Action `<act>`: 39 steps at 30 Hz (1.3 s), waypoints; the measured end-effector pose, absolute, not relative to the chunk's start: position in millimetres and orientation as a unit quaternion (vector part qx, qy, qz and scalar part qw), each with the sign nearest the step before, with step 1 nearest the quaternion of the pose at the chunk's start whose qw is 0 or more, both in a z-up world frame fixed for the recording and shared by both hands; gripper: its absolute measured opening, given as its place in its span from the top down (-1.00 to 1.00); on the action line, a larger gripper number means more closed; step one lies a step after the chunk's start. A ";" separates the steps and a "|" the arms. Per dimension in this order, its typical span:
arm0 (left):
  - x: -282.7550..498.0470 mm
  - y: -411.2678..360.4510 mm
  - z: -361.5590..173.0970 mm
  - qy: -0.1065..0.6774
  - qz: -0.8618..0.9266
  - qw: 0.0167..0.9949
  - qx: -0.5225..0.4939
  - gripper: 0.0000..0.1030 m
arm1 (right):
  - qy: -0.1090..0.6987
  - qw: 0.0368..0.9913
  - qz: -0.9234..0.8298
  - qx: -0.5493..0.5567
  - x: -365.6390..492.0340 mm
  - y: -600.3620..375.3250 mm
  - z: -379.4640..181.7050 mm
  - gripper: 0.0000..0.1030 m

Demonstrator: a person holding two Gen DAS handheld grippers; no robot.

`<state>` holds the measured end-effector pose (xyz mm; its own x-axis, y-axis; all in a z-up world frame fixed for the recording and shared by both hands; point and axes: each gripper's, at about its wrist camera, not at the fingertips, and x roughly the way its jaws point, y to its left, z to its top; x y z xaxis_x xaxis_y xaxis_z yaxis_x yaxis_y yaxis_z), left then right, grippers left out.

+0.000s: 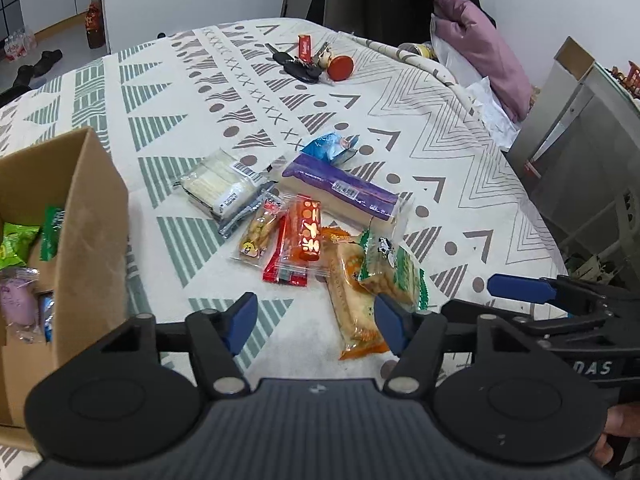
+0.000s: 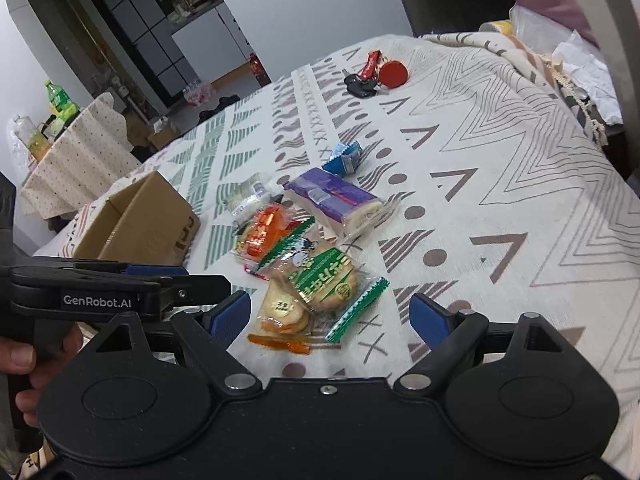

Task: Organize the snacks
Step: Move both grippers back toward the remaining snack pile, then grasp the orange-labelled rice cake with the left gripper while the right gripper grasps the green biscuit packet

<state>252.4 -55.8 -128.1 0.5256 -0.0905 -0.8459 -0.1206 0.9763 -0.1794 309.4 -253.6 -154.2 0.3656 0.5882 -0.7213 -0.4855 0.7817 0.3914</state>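
Both grippers open over the snack pile, nothing held.

We see the left gripper (image 1: 316,322) and right gripper (image 2: 330,318) with jaws spread, both hovering just short of the snack pile (image 1: 316,232) on the patterned tablecloth (image 1: 440,152). The orange cracker pack (image 1: 352,300) lies nearest, long axis running away from us, with the green biscuit pack (image 2: 324,280) overlapping it. The purple-topped cake bar (image 1: 340,192) lies diagonally behind, in crinkly clear film. The open cardboard box (image 1: 92,240) stands left of the pile, already holding wrapped snacks. Keys (image 1: 300,68) and a red disc (image 1: 341,68) lie well apart at the far edge.
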 end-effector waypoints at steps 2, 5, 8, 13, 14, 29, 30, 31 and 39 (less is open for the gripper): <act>256.0 -55.8 -131.8 0.489 0.010 0.865 -0.107 -0.16 | 0.463 0.821 0.330 0.052 315.8 -249.3 -159.8 -0.68; 260.4 -54.6 -139.1 0.494 0.015 0.863 -0.103 -0.12 | 0.466 0.817 0.338 0.042 323.8 -241.5 -167.2 -0.68; 263.0 -52.3 -145.4 0.499 0.014 0.860 -0.109 -0.03 | 0.468 0.811 0.350 0.033 329.6 -233.4 -173.8 -0.68; 268.0 -47.1 -151.8 0.499 0.019 0.859 -0.114 0.05 | 0.470 0.804 0.362 0.034 337.7 -227.6 -182.3 -0.68; 268.9 -46.1 -152.8 0.499 0.019 0.859 -0.115 0.05 | 0.469 0.804 0.364 0.034 338.8 -226.9 -183.5 -0.68; 282.3 -59.7 -162.3 0.498 -0.017 0.857 -0.128 0.04 | 0.484 0.790 0.369 0.070 338.9 -243.8 -185.5 0.23; 283.1 -61.0 -163.4 0.499 -0.020 0.857 -0.129 0.03 | 0.483 0.792 0.367 0.068 337.7 -244.9 -183.3 0.29; 284.0 -62.7 -164.7 0.501 -0.022 0.856 -0.128 0.01 | 0.481 0.795 0.364 0.064 336.3 -246.3 -180.9 0.39; 290.2 -74.3 -179.9 0.513 -0.024 0.850 -0.118 0.01 | 0.481 0.801 0.354 0.040 331.4 -248.3 -178.9 0.30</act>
